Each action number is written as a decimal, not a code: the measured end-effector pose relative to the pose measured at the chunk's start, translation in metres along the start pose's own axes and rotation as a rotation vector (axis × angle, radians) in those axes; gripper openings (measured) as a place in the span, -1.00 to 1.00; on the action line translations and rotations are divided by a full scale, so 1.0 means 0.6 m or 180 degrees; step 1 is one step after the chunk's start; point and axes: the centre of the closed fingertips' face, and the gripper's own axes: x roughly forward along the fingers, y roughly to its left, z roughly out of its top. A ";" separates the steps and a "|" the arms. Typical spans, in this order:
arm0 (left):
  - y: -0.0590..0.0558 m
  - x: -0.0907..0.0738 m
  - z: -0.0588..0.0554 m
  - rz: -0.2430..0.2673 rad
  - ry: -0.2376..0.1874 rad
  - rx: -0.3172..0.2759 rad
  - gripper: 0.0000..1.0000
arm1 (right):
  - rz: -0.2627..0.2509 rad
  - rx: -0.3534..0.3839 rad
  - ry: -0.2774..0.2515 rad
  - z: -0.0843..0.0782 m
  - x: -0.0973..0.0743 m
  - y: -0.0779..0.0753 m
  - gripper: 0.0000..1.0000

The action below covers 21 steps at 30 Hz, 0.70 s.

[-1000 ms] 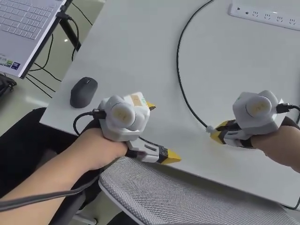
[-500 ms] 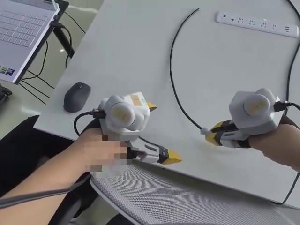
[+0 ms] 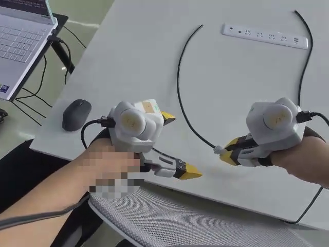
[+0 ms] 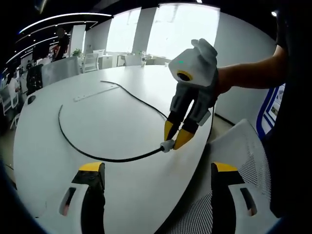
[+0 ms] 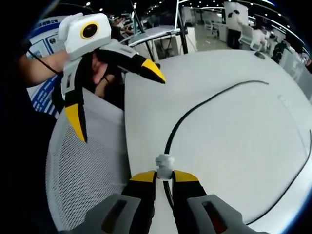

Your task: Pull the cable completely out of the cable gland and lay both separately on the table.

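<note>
A long black cable [image 3: 179,98] curves over the white table [image 3: 139,62] and ends in a small white cable gland [image 3: 218,150]. My right gripper [image 3: 224,153] is shut on the gland near the table's front edge. In the right gripper view the gland [image 5: 165,165] sits at my yellow fingertips [image 5: 145,176], and the cable [image 5: 195,113] runs away from it. My left gripper [image 3: 180,145] stands open and holds nothing, a short way left of the gland. In the left gripper view my own gripper [image 4: 157,167] gapes wide, facing the right gripper [image 4: 175,139] and the gland [image 4: 167,145].
A white power strip [image 3: 264,36] lies at the back of the table, with another black cable [image 3: 307,46] by its right end. A dark mouse [image 3: 76,114] sits at the table's left edge, and a laptop [image 3: 20,41] beyond it. A grey mesh chair [image 3: 169,221] is below the front edge.
The head camera has shifted, so the table slides left and down in the picture. Both grippers hold their poses: the right stays shut on the gland, the left stays open.
</note>
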 end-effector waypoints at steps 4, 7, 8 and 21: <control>-0.009 0.009 0.001 -0.0057 0.0016 0.0023 0.77 | 0.0044 -0.0063 -0.0027 0.001 -0.012 0.008 -0.87; -0.017 0.015 0.004 -0.0134 0.0016 0.0052 0.76 | 0.0102 -0.0096 -0.0064 0.004 -0.019 0.013 -0.87; -0.019 0.017 0.005 -0.0156 0.0016 0.0055 0.75 | 0.0112 -0.0116 -0.0071 0.005 -0.022 0.015 -0.87; -0.033 0.035 0.031 -0.0396 -0.0114 0.0086 0.68 | 0.0251 -0.0398 -0.0108 0.018 -0.049 0.027 -0.87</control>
